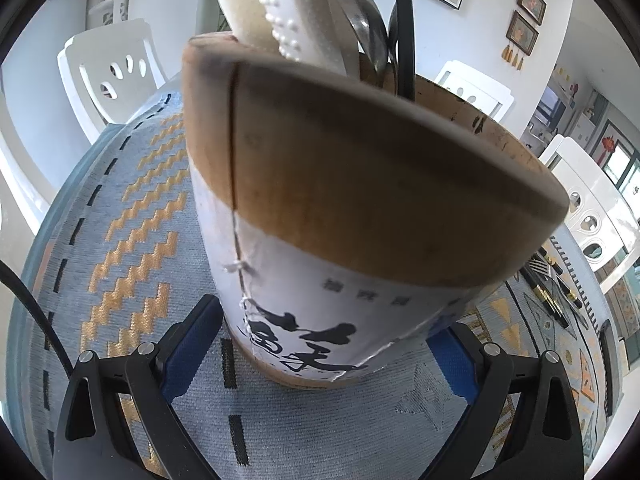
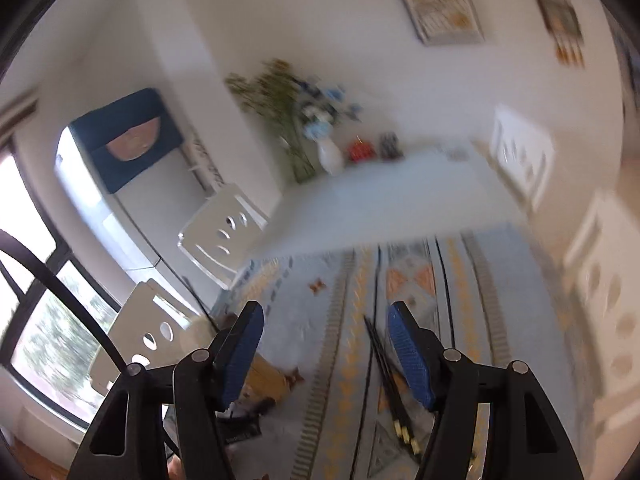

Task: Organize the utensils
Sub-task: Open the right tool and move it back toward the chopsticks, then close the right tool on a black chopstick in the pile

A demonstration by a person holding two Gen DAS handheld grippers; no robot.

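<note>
We steady the utensil holder [image 1: 360,208] at the frame's centre on the patterned surface [image 1: 132,216], left gripper [image 1: 320,344] jaws clasping its base. Our right gripper [image 2: 324,352], jaws wide and empty, hovers over the black chopsticks [image 2: 390,380] at lower centre; gathering them looks next.

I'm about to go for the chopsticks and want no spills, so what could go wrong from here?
1. The utensil holder sits between the left gripper pads and looks tilted in this view; with a rice paddle and spoon standing tall inside, a nudge might tip it.
2. The black chopsticks lie loose on the woven table runner below the open right gripper; the blurred picture suggests fast motion, so it could scatter them.
</note>
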